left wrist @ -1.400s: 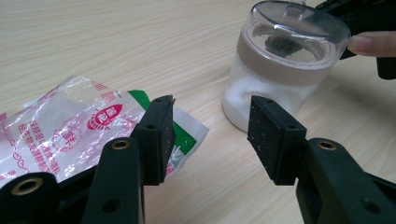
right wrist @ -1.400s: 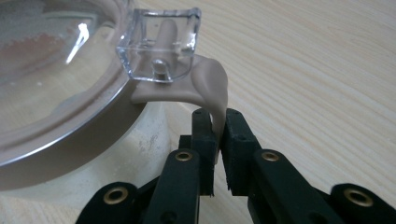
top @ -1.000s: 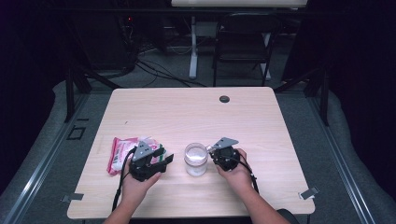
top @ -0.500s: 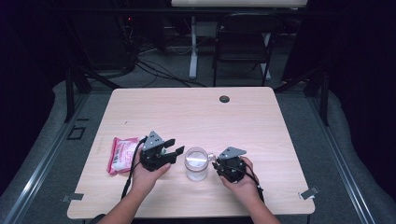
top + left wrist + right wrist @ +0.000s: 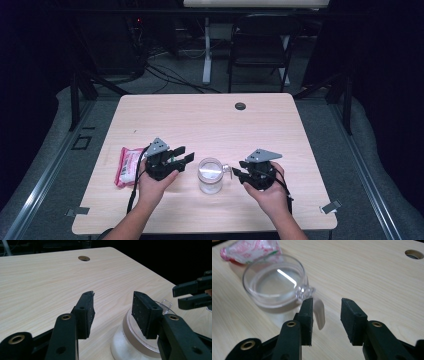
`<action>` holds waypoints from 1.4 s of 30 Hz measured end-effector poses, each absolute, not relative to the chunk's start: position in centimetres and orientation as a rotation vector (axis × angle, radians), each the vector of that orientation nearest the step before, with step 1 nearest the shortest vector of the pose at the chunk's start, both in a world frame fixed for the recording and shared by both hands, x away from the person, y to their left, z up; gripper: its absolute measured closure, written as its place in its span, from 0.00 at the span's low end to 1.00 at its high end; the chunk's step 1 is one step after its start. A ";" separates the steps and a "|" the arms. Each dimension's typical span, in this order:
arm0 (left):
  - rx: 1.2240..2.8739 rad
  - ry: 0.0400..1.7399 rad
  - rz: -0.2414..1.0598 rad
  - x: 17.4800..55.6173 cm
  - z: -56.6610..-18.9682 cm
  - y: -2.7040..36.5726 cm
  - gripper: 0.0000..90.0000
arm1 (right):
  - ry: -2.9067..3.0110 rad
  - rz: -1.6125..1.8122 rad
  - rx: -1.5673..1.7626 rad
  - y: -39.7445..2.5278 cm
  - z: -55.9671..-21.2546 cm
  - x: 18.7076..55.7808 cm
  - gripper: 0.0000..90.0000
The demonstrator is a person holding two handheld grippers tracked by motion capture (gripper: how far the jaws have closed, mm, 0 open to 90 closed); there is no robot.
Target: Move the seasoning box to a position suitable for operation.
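Closing in on the clear jar (image 5: 210, 175) from both sides, I have it standing upright near the front edge of the desk (image 5: 210, 120), roughly midway along that edge, with a gripper on either flank. I hold my left gripper (image 5: 183, 156) wide open and empty just to the jar's left; in the left gripper view one pad (image 5: 142, 312) hangs over the jar's gold-toned collar (image 5: 140, 338) while the other sits out over bare wood, so I judge it is lined up to steady the body or neck. My right gripper (image 5: 325, 313) is also parted and grips nothing. Its jaws point at the small clear tab (image 5: 305, 292) sticking out from the jar's rim (image 5: 274, 281), and a translucent flap (image 5: 319, 312) lies just beside its left pad, which suggests I am aiming at the lid's latch to open it. A pink and white packet (image 5: 128, 165) lies flat near the desk's front left corner, well apart from the jar, probably set aside until the jar is open. I cannot tell whether the jar holds anything beyond a whitish mass at its base.
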State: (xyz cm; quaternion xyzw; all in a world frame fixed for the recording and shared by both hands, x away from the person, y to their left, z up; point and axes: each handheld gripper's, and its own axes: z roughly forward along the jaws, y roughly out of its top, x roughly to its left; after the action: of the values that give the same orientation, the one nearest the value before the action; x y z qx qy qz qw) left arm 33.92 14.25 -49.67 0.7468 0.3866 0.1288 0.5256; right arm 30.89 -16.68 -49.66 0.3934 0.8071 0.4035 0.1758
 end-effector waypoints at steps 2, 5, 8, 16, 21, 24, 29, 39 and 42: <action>1.793 0.927 0.315 33.9 -49.6 14.4 0.61 | 2.300 1.151 1.138 -16.5 -48.9 31.4 0.69; 1.801 0.925 0.304 33.9 -49.5 14.5 0.66 | 2.293 1.157 1.154 -15.8 -48.1 31.8 0.72; 1.812 0.921 0.297 33.8 -49.5 14.4 0.71 | 2.283 1.186 1.184 -15.5 -47.7 31.8 0.74; 1.911 0.914 0.300 33.8 -50.0 14.2 0.85 | 2.254 1.269 1.268 -15.6 -48.8 31.8 0.79; 1.962 0.855 0.308 33.2 -49.9 13.6 0.90 | 2.225 1.298 1.259 -15.3 -49.0 32.0 0.83; 1.999 0.842 0.327 32.9 -50.0 13.3 0.94 | 2.227 1.282 1.271 -15.1 -49.1 32.2 0.89; 2.058 0.767 0.286 32.6 -50.5 13.1 0.98 | 2.261 1.290 1.278 -15.0 -49.3 32.6 0.94; 2.131 0.755 0.204 32.1 -51.8 12.7 0.99 | 2.302 1.286 1.266 -15.0 -49.2 32.8 0.97; 2.145 0.751 0.186 32.0 -52.0 12.7 0.99 | 2.299 1.287 1.260 -14.9 -49.2 32.9 0.97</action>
State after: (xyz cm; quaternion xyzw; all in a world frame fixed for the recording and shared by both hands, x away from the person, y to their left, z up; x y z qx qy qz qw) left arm 32.04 12.73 -51.96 0.8548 0.2993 0.0740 0.4175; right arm 32.85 -14.93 -49.18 0.4289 0.7823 0.4381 0.1103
